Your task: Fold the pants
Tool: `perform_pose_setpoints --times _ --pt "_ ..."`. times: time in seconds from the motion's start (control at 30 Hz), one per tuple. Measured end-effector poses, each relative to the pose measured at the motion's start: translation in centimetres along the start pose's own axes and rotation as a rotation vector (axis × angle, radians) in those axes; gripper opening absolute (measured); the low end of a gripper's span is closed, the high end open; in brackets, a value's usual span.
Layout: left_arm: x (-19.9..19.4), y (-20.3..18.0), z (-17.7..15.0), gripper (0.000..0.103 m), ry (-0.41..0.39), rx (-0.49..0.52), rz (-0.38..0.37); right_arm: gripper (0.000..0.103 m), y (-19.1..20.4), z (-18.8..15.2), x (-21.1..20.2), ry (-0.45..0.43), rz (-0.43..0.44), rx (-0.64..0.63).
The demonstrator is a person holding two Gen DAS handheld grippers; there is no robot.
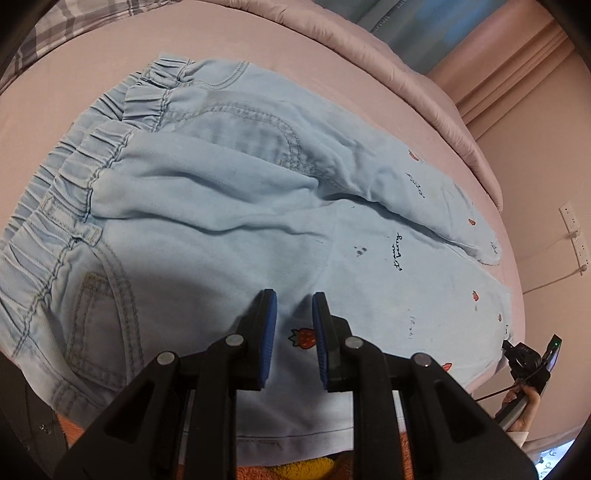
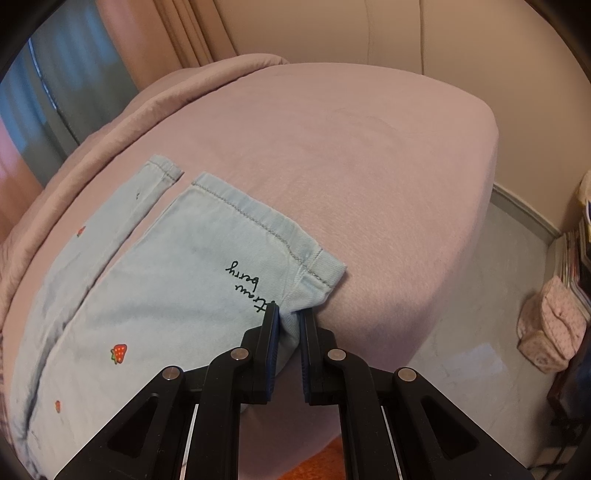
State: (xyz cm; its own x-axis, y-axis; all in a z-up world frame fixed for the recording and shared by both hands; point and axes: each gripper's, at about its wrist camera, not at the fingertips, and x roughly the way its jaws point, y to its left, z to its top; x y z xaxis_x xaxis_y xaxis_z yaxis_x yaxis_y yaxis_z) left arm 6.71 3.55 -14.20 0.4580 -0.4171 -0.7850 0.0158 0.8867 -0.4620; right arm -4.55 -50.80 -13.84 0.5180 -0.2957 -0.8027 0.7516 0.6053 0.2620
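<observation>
Light blue pants (image 1: 229,206) with small strawberry prints lie spread on a pink bed (image 1: 332,74), waistband at the upper left, legs running right. My left gripper (image 1: 294,301) has its jaws a little apart over the near leg, with a ridge of fabric rising between the blue pads. In the right wrist view the two leg hems (image 2: 258,221) lie near the bed's edge. My right gripper (image 2: 288,314) pinches the near hem corner between its pads. The right gripper also shows at the far right of the left wrist view (image 1: 532,362).
A folded pink duvet (image 1: 424,85) lies along the bed's far side. A plaid pillow (image 1: 66,26) sits at the upper left. An orange towel (image 1: 303,469) lies below the pants' near edge. A pink bag (image 2: 550,332) and stacked books (image 2: 576,258) stand on the floor at the right.
</observation>
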Motion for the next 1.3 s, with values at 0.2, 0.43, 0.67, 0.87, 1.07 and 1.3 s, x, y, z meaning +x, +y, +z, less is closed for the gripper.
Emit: perform_pose_setpoints --times 0.2,0.43,0.67,0.87,1.07,1.3 --pt "-0.2 -0.7 -0.6 0.02 -0.022 0.047 0.044 0.005 -0.2 -0.1 -0.1 -0.009 0.01 0.017" --pt "0.3 -1.1 -0.6 0.02 -0.036 0.062 0.058 0.01 0.2 -0.4 -2.5 -0.114 0.017 0.015" --pt "0.4 -1.1 -0.7 0.02 -0.047 0.041 0.047 0.041 2.9 0.7 -7.7 -0.244 0.027 -0.018" --pt "-1.4 -1.4 0.1 0.029 -0.045 0.015 0.065 0.068 7.5 2.1 -11.8 -0.319 0.153 -0.094" --pt "-4.8 -1.8 0.8 0.059 -0.169 0.033 0.024 0.072 15.8 3.0 -11.4 -0.187 0.356 -0.271" --pt "-3.9 -1.8 1.0 0.058 -0.136 -0.019 -0.001 0.072 26.8 3.0 -6.7 0.004 0.491 -0.376"
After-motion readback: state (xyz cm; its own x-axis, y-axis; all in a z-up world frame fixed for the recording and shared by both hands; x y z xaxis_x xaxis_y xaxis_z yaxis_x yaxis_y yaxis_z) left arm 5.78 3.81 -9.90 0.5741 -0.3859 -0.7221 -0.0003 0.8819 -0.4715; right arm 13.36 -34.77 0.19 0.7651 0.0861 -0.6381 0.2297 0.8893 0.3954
